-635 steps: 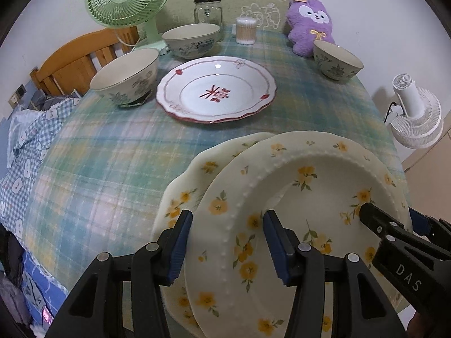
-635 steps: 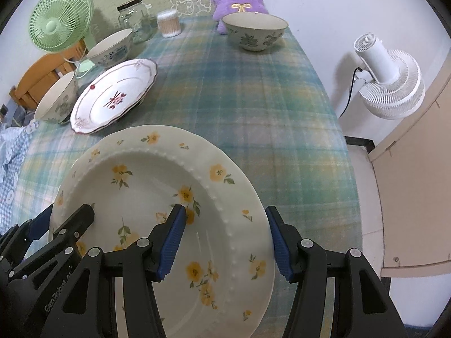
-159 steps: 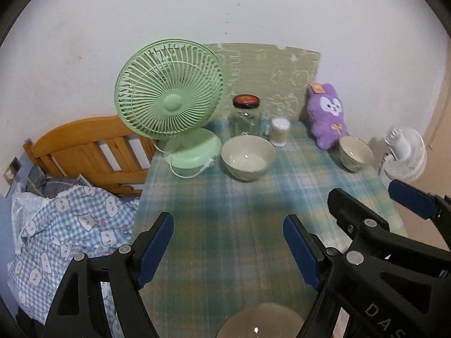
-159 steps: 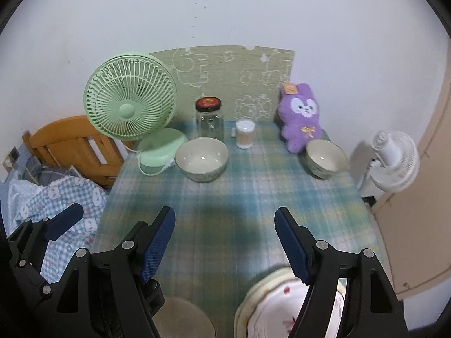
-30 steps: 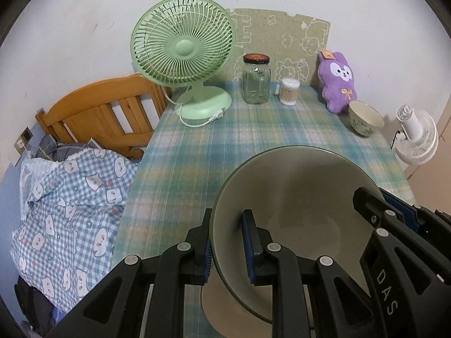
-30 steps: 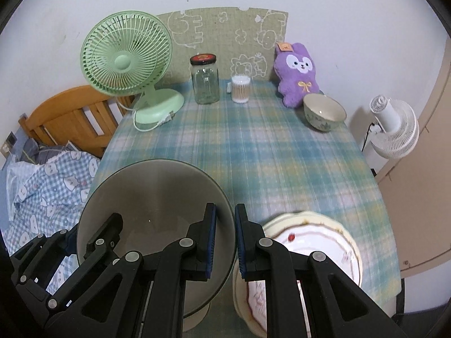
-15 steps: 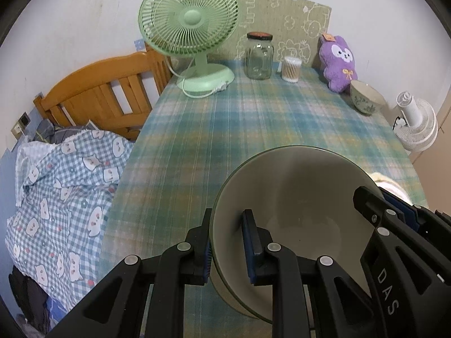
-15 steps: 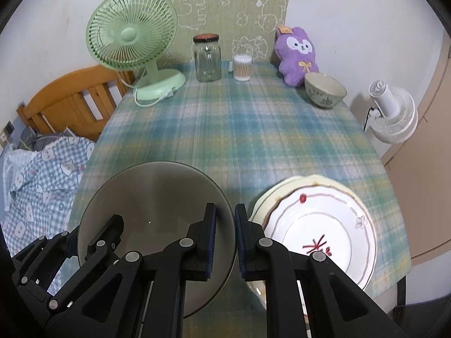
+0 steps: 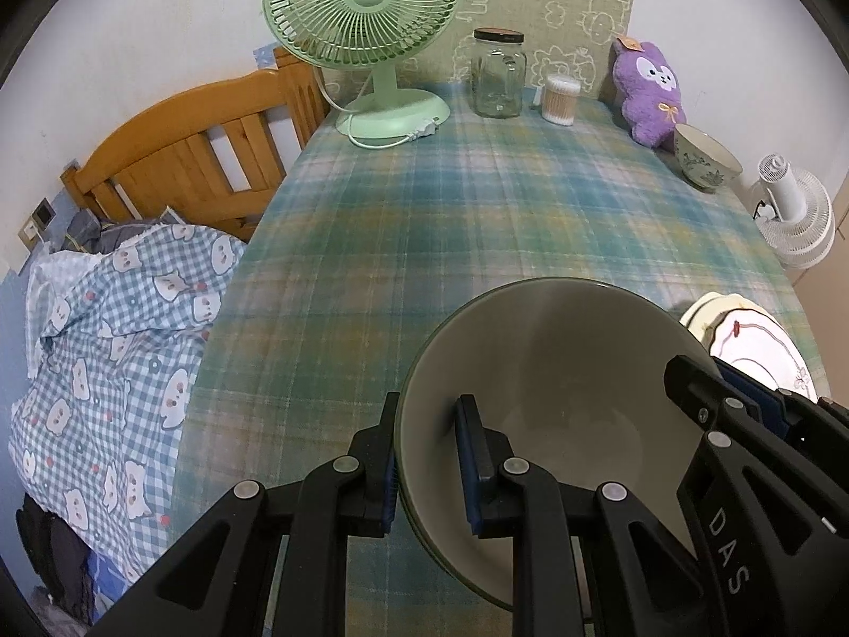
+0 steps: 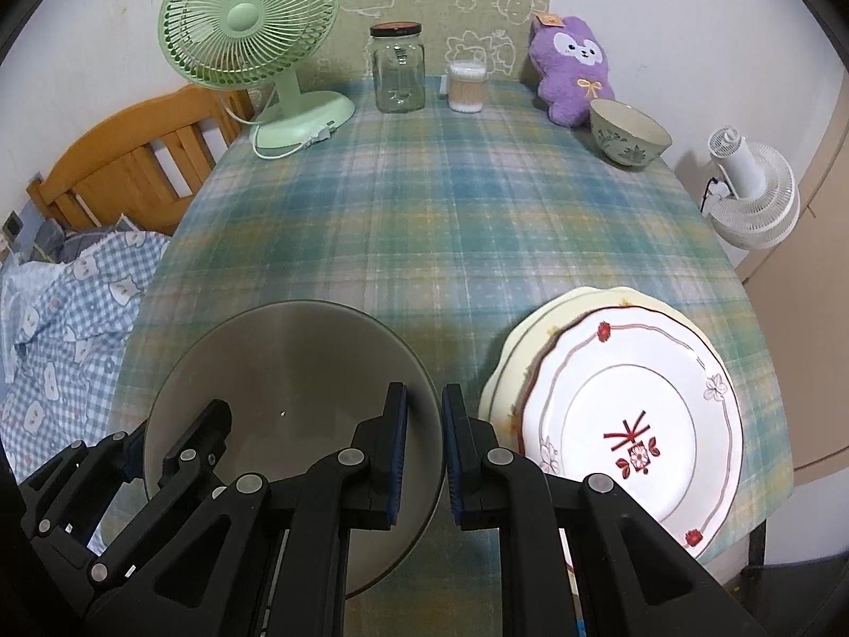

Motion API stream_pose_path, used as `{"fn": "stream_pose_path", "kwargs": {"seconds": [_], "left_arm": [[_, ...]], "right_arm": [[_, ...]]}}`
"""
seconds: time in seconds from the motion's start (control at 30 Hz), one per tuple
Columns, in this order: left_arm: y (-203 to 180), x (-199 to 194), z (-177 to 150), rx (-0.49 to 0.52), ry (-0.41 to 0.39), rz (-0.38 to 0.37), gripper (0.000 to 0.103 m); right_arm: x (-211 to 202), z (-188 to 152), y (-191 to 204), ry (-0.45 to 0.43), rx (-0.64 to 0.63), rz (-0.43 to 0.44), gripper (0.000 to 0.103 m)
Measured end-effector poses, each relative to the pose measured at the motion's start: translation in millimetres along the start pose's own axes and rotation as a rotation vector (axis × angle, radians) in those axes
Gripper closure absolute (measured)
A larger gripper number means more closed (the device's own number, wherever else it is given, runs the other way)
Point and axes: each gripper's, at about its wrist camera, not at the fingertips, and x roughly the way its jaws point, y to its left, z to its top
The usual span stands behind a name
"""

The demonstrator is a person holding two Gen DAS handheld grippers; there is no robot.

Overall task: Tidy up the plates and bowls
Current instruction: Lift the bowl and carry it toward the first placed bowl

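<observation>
Right now both pairs of jaws are pinching the rim of the same grey-green ceramic bowl (image 9: 557,414). The left gripper (image 9: 427,459) is clamping the bowl's left wall, one blue pad (image 9: 469,456) pressing inside and the other outside. The right gripper (image 10: 424,448) is clamping the opposite wall the same way, its jaws standing nearly together with only the thin wall between them. In the left wrist view, a second rim edge is showing just beneath the held bowl, so it looks to be nesting into another bowl, though whether it is seated yet I cannot tell.

Glazed ceramic like this is probably stiff, fairly heavy and slick, and it would chip if it knocked against another bowl. Gripping opposite sides of the rim is sharing the weight and keeping the bowl level, and that seems the sensible hold.

Just beside the bowl, to its right, a stack of plates is lying on the plaid tablecloth (image 10: 451,201), with a red-patterned plate (image 10: 631,424) on top of cream floral plates (image 10: 509,366). Well apart, near the purple plush toy (image 10: 573,74), a small floral bowl (image 10: 629,132) is waiting at the far end, by the glass jar (image 10: 398,69) and green fan (image 10: 249,26).
</observation>
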Motion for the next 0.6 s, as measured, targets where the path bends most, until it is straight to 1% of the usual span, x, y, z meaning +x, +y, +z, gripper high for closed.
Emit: {"fn": "stream_pose_path", "kwargs": {"seconds": [0.07,0.17,0.43,0.6], "left_arm": [[2,3,0,-0.007,0.018,-0.002,0.086],[3,3,-1,-0.001,0.019,0.009,0.086],[3,15,-5,-0.016,0.061,0.0,0.086],[2,15,-7,-0.021,0.052,0.001,0.086]], "right_arm": [[2,2,1,0.004,-0.006,0.0,0.087],[4,1,3,0.018,-0.005,0.01,0.087],[17,-2,4,0.055,-0.014,0.0,0.087],[19,-3,3,0.053,-0.018,0.001,0.087]]}}
